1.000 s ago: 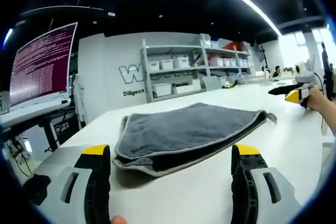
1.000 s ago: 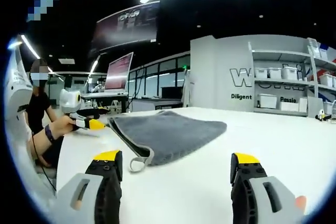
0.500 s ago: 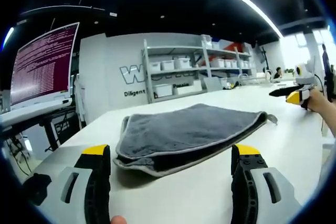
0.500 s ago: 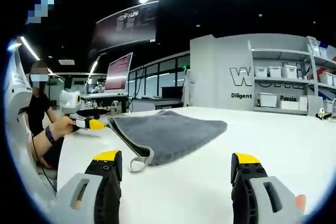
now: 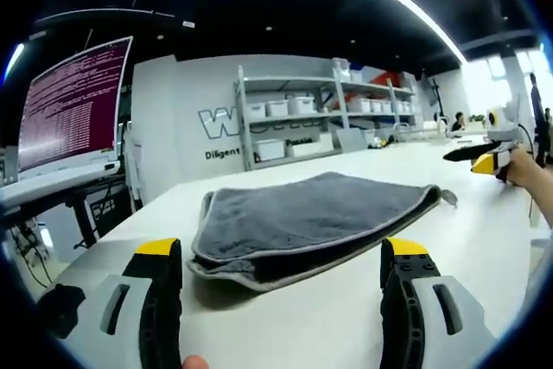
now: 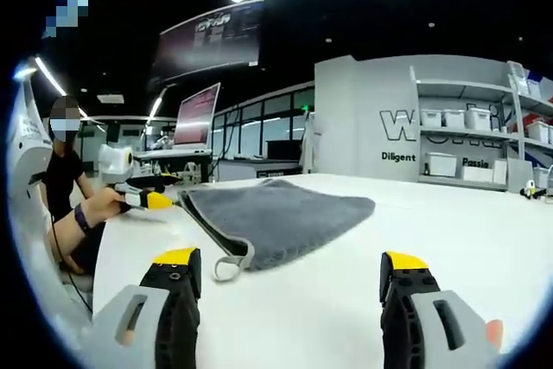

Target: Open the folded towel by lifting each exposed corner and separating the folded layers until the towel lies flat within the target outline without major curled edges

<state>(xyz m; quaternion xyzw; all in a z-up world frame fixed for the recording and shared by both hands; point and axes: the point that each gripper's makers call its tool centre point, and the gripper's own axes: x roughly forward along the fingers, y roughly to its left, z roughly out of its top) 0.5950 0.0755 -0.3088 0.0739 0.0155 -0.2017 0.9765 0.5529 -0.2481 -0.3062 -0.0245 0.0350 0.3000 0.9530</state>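
A grey folded towel point(image 5: 302, 218) lies on the white table point(image 5: 346, 317), its thick folded edge facing me in the left gripper view. My left gripper point(image 5: 281, 252) stands open just short of that edge, jaws wide apart. In the right gripper view the same towel point(image 6: 276, 218) shows a corner with a small hanging loop point(image 6: 226, 270) nearest me. My right gripper point(image 6: 289, 265) is open a little before that corner, nothing between its jaws. The left gripper point(image 6: 151, 200) appears at the towel's far left corner, and the right gripper point(image 5: 484, 160) appears past the towel's right end.
A monitor point(image 5: 69, 114) with red text stands at the left of the table. Shelves with white bins point(image 5: 320, 123) line the back wall. A person point(image 6: 69, 187) sits at the table's left side in the right gripper view. Bare table point(image 6: 449, 239) stretches to the right.
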